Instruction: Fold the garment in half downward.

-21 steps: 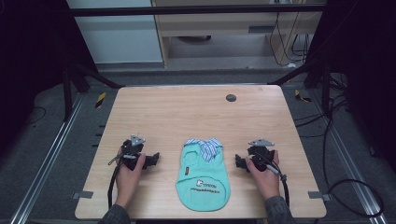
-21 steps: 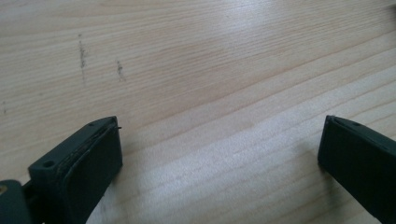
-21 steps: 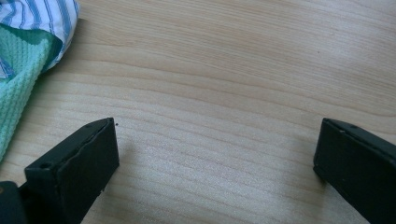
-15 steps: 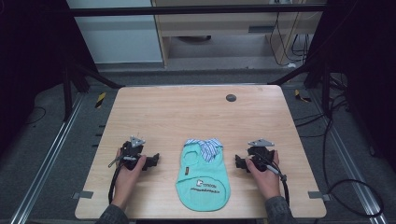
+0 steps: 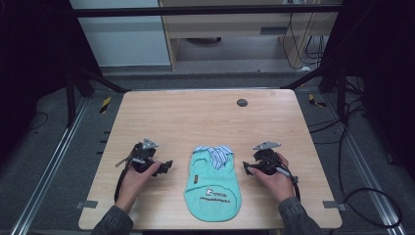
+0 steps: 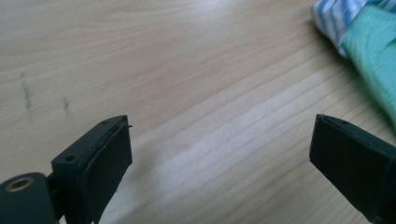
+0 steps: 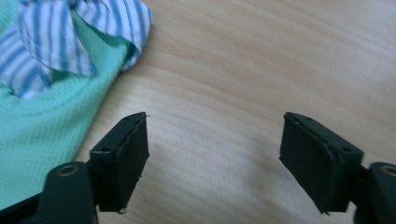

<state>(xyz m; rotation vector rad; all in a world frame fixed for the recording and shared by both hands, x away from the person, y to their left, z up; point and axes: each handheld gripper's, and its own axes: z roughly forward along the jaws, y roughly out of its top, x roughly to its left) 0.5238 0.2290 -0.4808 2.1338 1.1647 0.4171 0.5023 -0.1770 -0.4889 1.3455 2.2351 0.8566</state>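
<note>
A small mint-green shirt point(image 5: 213, 183) with a blue-and-white striped collar point(image 5: 214, 152) lies flat near the front middle of the wooden table point(image 5: 195, 117). My left gripper point(image 5: 164, 167) rests on the table to the shirt's left, jaws open and pointing toward it. My right gripper point(image 5: 247, 168) rests to its right, also open and pointing toward it. In the left gripper view the open jaws point(image 6: 219, 140) frame bare wood, with the shirt point(image 6: 373, 42) at the upper right. The right gripper's open jaws point(image 7: 215, 135) hold nothing, and the shirt point(image 7: 42, 107) lies at the left.
A dark round disc point(image 5: 242, 103) sits in the far part of the tabletop. Grey tape tabs mark the front corners point(image 5: 84, 204) point(image 5: 333, 204). Metal rails run along both sides of the table, and cables lie on the floor at the right.
</note>
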